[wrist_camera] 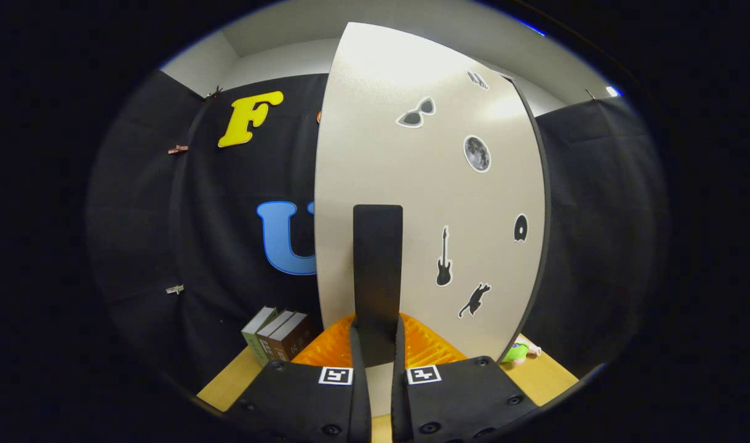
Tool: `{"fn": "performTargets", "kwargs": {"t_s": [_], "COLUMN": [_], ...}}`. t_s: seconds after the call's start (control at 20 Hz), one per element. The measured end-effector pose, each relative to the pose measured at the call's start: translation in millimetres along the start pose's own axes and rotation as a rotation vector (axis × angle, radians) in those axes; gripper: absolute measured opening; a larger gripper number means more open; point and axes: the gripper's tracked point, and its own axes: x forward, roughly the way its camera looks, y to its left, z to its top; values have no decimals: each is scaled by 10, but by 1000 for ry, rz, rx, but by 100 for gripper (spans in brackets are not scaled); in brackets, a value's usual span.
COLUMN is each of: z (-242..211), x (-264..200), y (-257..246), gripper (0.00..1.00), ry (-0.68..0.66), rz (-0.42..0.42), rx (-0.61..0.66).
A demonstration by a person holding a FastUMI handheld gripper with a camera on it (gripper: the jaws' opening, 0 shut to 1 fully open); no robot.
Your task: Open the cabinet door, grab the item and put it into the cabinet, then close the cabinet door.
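Tongs clamp handle, hiding door's base.

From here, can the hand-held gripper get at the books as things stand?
Probably not right away. The hand-held gripper looks closed on the door handle, with the cabinet door right ahead. The books stand off to the left beside the orange tray, so it must release and swing left first.

Books left of cabinet door
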Motion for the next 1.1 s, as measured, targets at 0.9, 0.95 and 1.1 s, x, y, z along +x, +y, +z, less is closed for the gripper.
{"fn": "performTargets", "kwargs": {"t_s": [0.9, 0.95, 1.1], "z": [55, 52, 49], "x": [-846, -866, -953], "y": [-877, -959, -1166], "gripper": [16, 16, 16], "ry": [-24, -26, -30], "rz": [194, 209, 241], "rx": [16, 22, 23]}}
